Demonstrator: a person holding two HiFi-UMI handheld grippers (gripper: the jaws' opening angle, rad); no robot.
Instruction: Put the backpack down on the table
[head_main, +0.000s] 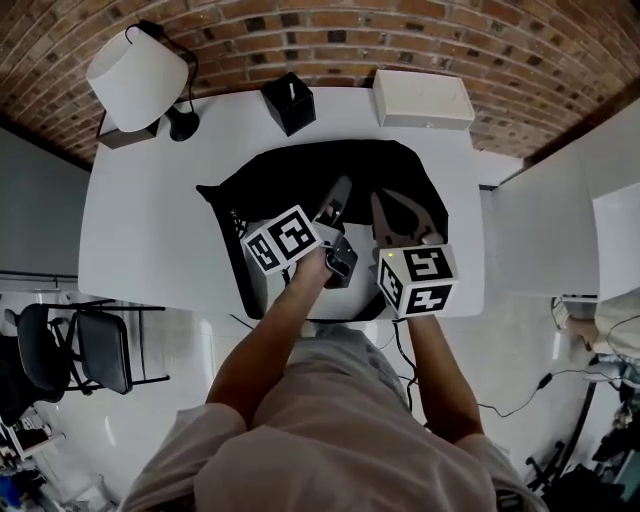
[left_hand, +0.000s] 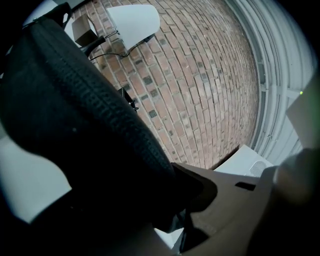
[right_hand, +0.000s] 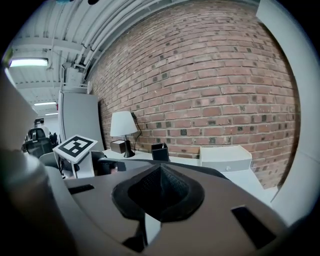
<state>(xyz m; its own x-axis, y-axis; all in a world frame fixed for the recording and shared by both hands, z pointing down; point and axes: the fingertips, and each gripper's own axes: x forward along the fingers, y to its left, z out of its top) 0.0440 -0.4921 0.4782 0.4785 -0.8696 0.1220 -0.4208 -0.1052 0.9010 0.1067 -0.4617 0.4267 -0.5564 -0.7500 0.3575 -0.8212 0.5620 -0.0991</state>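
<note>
Two grippers clamped on a black backpack (head_main: 300, 175) over a white table (head_main: 150, 220).

The left gripper (head_main: 335, 200) had its jaws closed on a thick, padded black part of the bag, which filled most of the left gripper view. The right gripper (head_main: 400, 218) pinched a raised peak of black mesh fabric between its jaws. Seen from the head camera, the bag lay spread across the middle of the tabletop, just ahead of the person's forearms; whether its base was resting on the surface could not be told. Behind it, along the brick wall (head_main: 330, 30), stood a white-shaded lamp (head_main: 140, 75) at the left, a small black box (head_main: 290, 102) in the middle and a white box (head_main: 422, 98) at the right, all clear of the bag.
</note>
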